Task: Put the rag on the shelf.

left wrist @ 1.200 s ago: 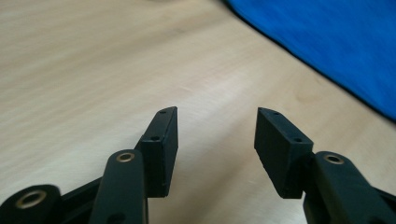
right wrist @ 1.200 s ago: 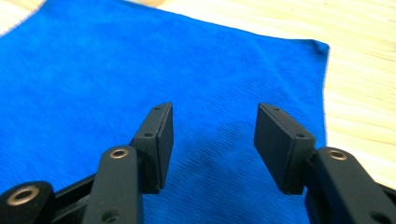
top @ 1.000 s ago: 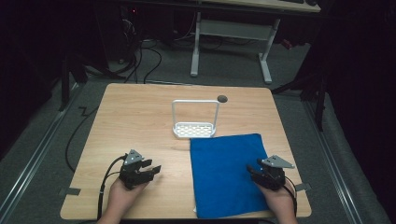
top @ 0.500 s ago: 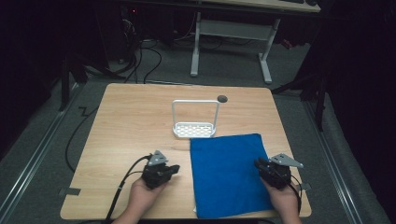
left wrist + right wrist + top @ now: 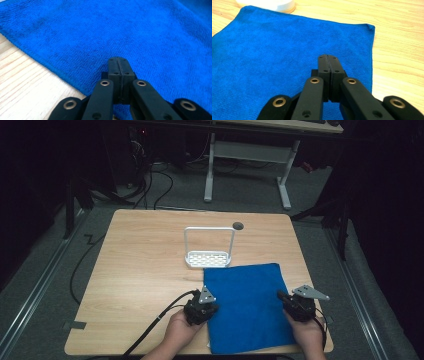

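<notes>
High view: blue cloth (image 5: 247, 307) lies flat with its long axis near-to-far between left gripper (image 5: 207, 309) and right gripper (image 5: 287, 301), both pinched closed and empty at its side edges.

Readable text: none on any surface
Blue cloth (image 5: 247, 307): plain, no label or print
White rack (image 5: 208, 258): unmarked
Table (image 5: 140, 270), 12 o'clock edge: no signs or numbers

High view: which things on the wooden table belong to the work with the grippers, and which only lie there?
In the work:
flat blue microfibre cloth
left gripper
right gripper

Lying about:
white perforated rack with a wire handle
</notes>
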{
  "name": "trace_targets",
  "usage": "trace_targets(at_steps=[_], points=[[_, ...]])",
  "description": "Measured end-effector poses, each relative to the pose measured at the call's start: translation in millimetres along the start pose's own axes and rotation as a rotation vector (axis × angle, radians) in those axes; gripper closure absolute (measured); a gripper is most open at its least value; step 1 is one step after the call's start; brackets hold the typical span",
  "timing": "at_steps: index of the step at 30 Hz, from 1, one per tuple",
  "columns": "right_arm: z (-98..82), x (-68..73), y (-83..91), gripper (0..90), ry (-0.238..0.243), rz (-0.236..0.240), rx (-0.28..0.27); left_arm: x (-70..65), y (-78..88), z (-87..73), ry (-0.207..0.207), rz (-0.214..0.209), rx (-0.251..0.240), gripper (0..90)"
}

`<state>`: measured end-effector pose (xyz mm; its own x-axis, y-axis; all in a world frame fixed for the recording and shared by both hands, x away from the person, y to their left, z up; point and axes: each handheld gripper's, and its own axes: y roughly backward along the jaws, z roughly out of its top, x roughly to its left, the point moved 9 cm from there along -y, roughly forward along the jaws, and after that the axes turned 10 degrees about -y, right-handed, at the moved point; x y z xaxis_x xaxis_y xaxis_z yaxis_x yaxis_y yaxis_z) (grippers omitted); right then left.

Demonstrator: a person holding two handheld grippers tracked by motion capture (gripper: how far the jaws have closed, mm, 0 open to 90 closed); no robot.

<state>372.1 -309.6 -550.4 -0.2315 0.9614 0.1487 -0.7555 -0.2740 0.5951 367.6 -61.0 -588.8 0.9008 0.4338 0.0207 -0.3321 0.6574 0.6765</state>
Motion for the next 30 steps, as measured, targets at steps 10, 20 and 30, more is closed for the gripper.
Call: trace_targets(at_steps=[10, 20, 30], points=[[-4.6, 9.8, -6.4, 90.0, 0.023, 0.022, 0.024, 13.3, 35.2, -33.3, 0.020, -0.009, 0.007, 90.0], [-19.3, 41.5, -37.9, 90.0, 0.090, 0.066, 0.136, 39.2, 67.1, -63.9, 0.057, 0.010, 0.016, 90.0], [-31.7, 72.9, -40.6, 90.0, 0.160, 0.124, 0.175, 41.0, 91.9, -88.3, 0.110, 0.003, -0.008, 90.0]])
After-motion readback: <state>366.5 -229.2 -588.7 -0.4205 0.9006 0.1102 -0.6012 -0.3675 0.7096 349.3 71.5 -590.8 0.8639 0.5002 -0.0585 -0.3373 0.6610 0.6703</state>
